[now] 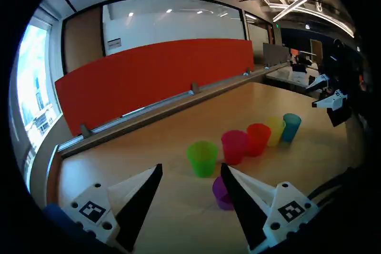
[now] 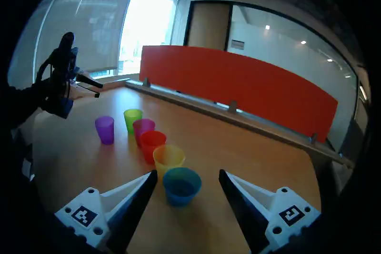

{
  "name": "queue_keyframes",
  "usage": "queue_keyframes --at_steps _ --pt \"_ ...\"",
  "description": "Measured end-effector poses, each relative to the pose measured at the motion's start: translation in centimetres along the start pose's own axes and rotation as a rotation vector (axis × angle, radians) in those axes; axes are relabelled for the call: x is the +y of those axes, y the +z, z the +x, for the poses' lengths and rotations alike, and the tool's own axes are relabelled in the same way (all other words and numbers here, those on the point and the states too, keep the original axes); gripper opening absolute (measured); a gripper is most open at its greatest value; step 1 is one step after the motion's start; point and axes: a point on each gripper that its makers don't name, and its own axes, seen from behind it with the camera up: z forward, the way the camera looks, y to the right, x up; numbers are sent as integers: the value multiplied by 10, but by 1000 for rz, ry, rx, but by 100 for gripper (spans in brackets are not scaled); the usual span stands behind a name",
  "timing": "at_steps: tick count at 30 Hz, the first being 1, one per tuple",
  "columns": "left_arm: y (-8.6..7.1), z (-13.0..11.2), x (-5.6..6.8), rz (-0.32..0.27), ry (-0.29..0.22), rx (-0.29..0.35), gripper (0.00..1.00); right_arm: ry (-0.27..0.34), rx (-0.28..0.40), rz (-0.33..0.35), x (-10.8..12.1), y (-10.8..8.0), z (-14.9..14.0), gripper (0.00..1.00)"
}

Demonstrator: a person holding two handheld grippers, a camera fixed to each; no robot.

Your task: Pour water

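Note:
Six plastic cups stand on the wooden table (image 1: 295,168). In the left gripper view my left gripper (image 1: 191,165) is open just short of the green cup (image 1: 202,157). The purple cup (image 1: 220,194) sits beside its right finger, partly hidden. Pink (image 1: 234,146), red (image 1: 257,138), yellow (image 1: 275,130) and teal (image 1: 291,127) cups run away to the right. In the right gripper view my right gripper (image 2: 187,172) is open, and the teal cup (image 2: 181,186) stands between its fingertips, untouched. Behind it line up the yellow (image 2: 168,157), red (image 2: 153,143), pink (image 2: 143,127) and green (image 2: 133,118) cups, with the purple cup (image 2: 105,129) off to the left.
An orange divider panel (image 1: 157,77) on a rail runs along the table's far edge. The other gripper (image 1: 329,101) hovers beyond the teal cup at the right. A hand (image 2: 52,94) holds the left gripper (image 2: 88,81) at the table's window end.

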Motion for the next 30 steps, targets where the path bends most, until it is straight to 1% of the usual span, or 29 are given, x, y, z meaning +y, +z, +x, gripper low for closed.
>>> queue_keyframes --at_steps 8,11,18,24,30 --pt "26 -3 2 -102 85 -89 90 -38 -37 36 -5 12 -10 100" --pt "36 -5 1 -137 106 -115 90 -40 -43 46 -6 17 -12 100" --pt "60 -13 7 -221 133 -170 91 -22 -53 61 -5 26 -16 100" --pt "83 -23 7 -255 157 -216 91 -6 -61 67 -2 31 -22 100" --pt "101 -30 12 -297 169 -249 91 -4 -69 69 0 34 -25 100"
